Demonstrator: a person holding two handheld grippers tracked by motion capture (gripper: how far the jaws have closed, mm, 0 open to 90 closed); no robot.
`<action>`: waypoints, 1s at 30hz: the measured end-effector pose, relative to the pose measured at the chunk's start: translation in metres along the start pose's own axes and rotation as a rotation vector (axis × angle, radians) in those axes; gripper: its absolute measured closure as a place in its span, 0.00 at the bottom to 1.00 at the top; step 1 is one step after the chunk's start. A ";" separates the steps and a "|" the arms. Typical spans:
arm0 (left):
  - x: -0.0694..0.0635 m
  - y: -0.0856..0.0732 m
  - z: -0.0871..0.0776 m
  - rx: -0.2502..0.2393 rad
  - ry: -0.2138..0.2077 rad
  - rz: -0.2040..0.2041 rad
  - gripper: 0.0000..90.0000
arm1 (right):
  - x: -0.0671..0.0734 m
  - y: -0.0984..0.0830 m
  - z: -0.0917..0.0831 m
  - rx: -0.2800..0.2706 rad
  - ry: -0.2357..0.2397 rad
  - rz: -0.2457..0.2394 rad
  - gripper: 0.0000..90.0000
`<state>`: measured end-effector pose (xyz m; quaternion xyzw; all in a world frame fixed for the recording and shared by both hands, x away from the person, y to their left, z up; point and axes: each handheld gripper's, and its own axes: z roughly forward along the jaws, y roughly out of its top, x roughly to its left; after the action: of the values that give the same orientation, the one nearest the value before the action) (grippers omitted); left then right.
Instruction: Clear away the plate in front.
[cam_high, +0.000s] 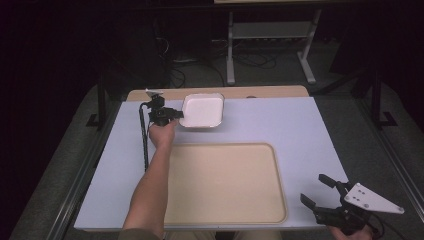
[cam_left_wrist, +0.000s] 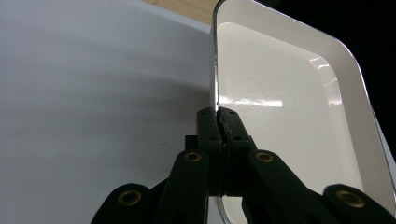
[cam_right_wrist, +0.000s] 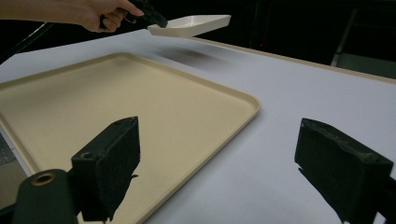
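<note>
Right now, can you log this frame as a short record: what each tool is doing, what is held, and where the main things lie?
left tool: shut on the rim of the white dish, seen edge-on in the left gripper view
white dish: lifted clear of the table, shadow beneath it in the right gripper view; looks empty
right tool: open, nothing between the jaws, near the table's right front corner
beige tray: flat on the table, nothing on it
left hand: beyond the tray's far left corner

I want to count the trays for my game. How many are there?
2. A small white tray is held up over the far side of the table by the left tool. A big beige tray lies flat near the front edge.
</note>
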<state>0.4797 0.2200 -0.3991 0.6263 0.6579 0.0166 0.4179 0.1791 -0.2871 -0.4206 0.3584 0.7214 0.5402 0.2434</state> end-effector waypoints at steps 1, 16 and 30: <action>0.001 -0.001 -0.003 -0.007 -0.007 -0.006 0.99 | 0.000 0.000 0.000 0.000 0.000 0.000 0.15; 0.003 -0.016 -0.036 -0.026 -0.063 0.000 0.99 | 0.002 0.001 0.003 0.009 0.012 -0.020 0.15; -0.005 -0.030 -0.058 -0.045 -0.102 0.036 0.99 | 0.004 0.001 0.004 0.023 0.010 -0.027 0.15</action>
<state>0.4217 0.2384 -0.3752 0.6283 0.6239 0.0070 0.4646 0.1800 -0.2815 -0.4202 0.3489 0.7334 0.5303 0.2431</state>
